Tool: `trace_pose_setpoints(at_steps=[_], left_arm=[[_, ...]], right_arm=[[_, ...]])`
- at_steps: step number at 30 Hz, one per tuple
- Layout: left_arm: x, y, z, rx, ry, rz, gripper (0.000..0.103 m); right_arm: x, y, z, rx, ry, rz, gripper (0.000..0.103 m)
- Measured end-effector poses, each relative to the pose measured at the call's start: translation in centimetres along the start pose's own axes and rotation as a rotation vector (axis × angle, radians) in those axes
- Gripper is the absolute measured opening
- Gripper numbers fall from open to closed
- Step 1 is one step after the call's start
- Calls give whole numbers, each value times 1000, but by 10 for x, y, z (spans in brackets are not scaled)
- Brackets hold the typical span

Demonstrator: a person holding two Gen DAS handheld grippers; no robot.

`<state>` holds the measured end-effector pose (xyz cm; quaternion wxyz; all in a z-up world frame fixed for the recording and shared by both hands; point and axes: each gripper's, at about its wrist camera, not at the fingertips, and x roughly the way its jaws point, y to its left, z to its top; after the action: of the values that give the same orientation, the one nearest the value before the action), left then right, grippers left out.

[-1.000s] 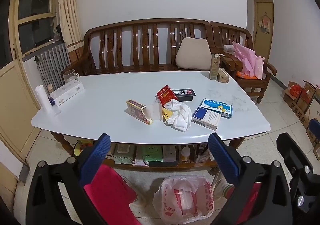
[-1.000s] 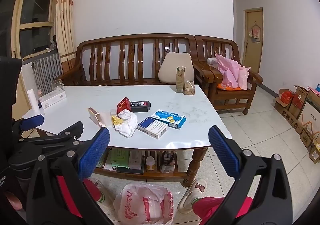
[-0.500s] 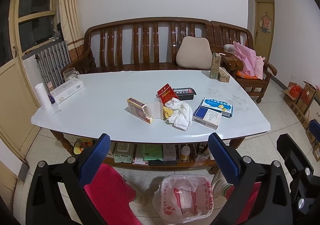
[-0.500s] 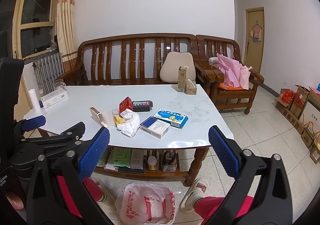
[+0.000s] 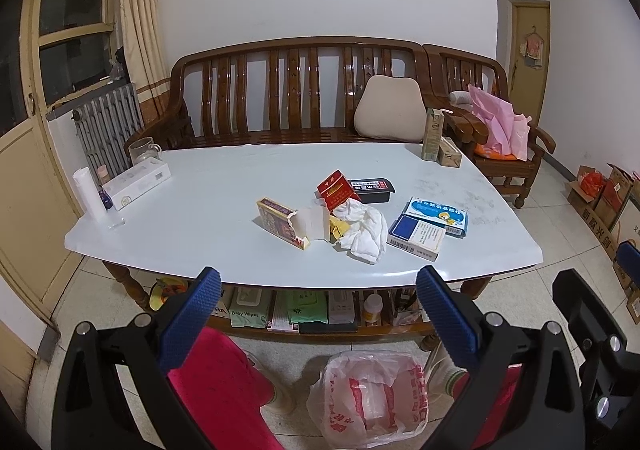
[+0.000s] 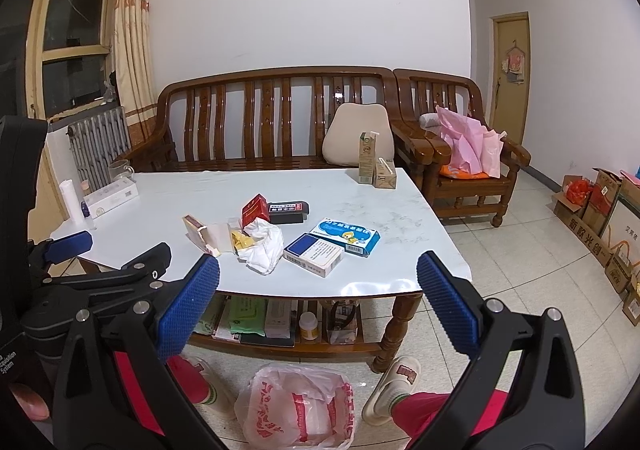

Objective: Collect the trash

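A heap of trash lies mid-table: a crumpled white tissue [image 5: 362, 232] [image 6: 264, 244], a torn yellow-red box [image 5: 280, 222] [image 6: 200, 234], a red cigarette pack [image 5: 336, 190] [image 6: 255, 210] and yellow wrappers [image 5: 338, 228]. A white plastic bag with red print [image 5: 370, 400] [image 6: 298, 406] stands open on the floor before the table. My left gripper [image 5: 318, 308] and right gripper [image 6: 318, 292] are both open and empty, held short of the table's near edge, above the bag.
The white table [image 5: 208, 210] also holds two blue medicine boxes [image 5: 434, 214], a black case [image 5: 370, 190], a white box [image 5: 138, 180], a paper roll [image 5: 86, 192] and cartons [image 5: 434, 138]. A wooden bench [image 5: 300, 90] stands behind. Cardboard boxes [image 6: 600, 210] line the right wall.
Both grippers have drifted slightly; the table and trash sit a little higher and nearer in view. Both stay open and empty.
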<state>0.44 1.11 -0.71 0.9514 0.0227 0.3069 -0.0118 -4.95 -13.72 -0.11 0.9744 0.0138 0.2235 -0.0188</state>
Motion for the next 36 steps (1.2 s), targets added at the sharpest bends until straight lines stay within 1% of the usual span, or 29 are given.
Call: trace_pose_setpoints(at_steps=[13, 29, 36], left_arm=[[-4, 2, 7, 1, -7, 7, 96], [-4, 2, 6, 2, -8, 7, 96], [-7, 5, 13, 0, -18, 17, 96]], right_arm=[[-4, 3, 5, -5, -7, 7, 97], [-6, 4, 7, -5, -9, 8, 97], [-9, 4, 12, -7, -12, 11, 97]])
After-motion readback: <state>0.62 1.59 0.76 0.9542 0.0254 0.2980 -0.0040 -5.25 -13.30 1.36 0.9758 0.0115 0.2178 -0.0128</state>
